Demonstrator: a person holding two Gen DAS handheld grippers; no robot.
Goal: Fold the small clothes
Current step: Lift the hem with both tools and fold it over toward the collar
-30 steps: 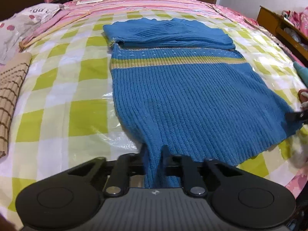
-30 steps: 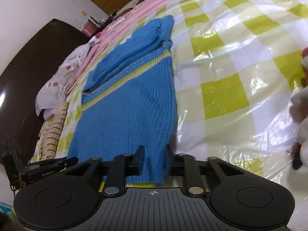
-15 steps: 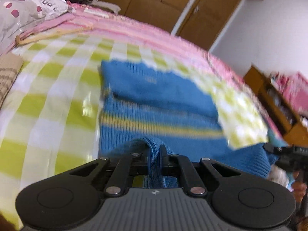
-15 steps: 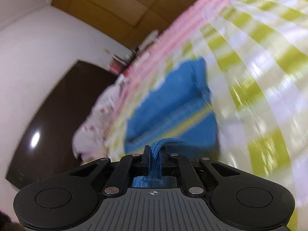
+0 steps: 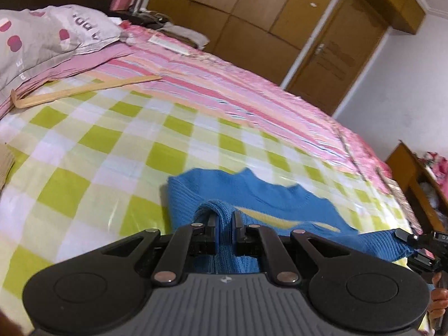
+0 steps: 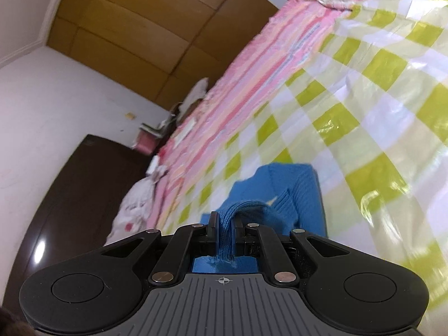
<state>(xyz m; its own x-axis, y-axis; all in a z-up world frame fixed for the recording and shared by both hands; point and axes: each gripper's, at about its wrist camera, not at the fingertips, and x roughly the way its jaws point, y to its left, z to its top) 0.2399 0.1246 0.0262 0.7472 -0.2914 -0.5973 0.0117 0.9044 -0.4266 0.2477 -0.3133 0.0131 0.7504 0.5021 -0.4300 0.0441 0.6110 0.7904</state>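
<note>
A blue knit sweater [image 5: 252,196] with a yellow stripe lies on the green-and-white checked bed cover [image 5: 112,154]. My left gripper [image 5: 224,224] is shut on its lifted hem, held above the upper part of the sweater. My right gripper [image 6: 225,228] is shut on the other hem corner; the sweater [image 6: 296,196] hangs below it. The right gripper also shows at the right edge of the left wrist view [image 5: 420,243], with the hem stretched between the two.
A grey spotted pillow [image 5: 42,36] and a wooden hanger [image 5: 84,91] lie at the far left. A pink striped blanket [image 5: 224,84] covers the far side. A wooden shelf [image 5: 414,173] stands right; wardrobe doors [image 5: 252,14] behind.
Both grippers have lifted the sweater's lower hem off the bed and carried it forward over the sweater's upper part. The cameras now tilt up toward the wardrobe.
</note>
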